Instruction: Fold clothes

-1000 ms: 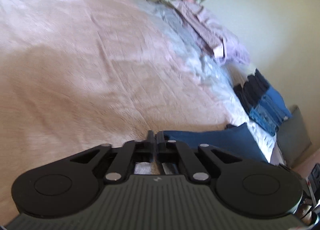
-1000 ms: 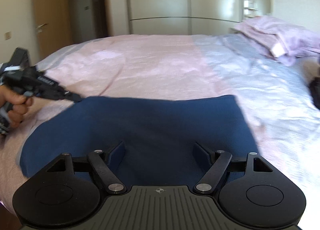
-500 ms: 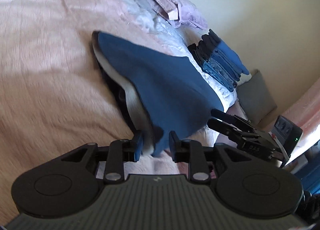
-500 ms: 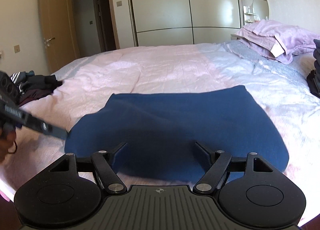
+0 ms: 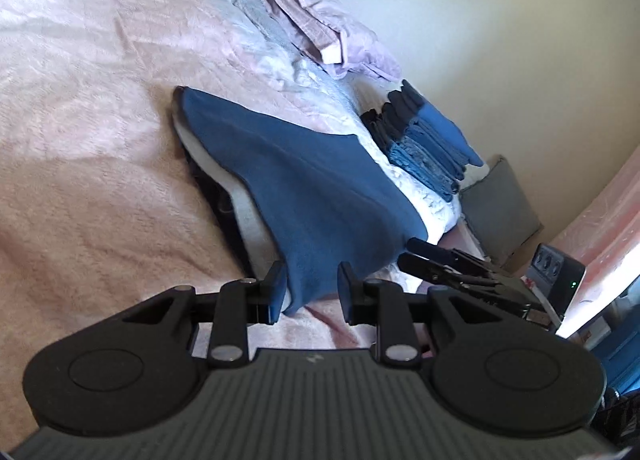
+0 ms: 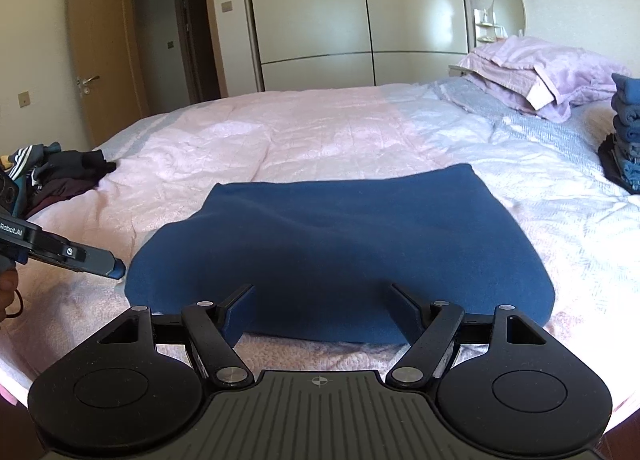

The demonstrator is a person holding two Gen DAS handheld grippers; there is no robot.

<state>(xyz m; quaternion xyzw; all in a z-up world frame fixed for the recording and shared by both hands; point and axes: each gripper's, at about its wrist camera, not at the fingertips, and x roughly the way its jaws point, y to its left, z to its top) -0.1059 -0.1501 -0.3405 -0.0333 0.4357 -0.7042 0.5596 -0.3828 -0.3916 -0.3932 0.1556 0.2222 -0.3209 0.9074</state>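
A dark blue garment lies folded on the pink bedcover, with a grey inner layer showing along its edge in the left wrist view. My left gripper is open; the blue garment's near corner lies loose between its fingers, which do not press on it. In the right wrist view the left gripper sits just off the garment's left edge. My right gripper stands wide open at the garment's near edge, gripping nothing. The right gripper also shows at the garment's far corner in the left wrist view.
A stack of folded blue clothes sits at the bed's right side, near lilac pillows. A heap of dark unfolded clothes lies at the bed's left corner. Beyond the bed stand a wardrobe and a door.
My left gripper was shut on the garment's corner and carried it across; it has since opened and let go. The garment now lies folded and still. My right gripper stayed wide open.
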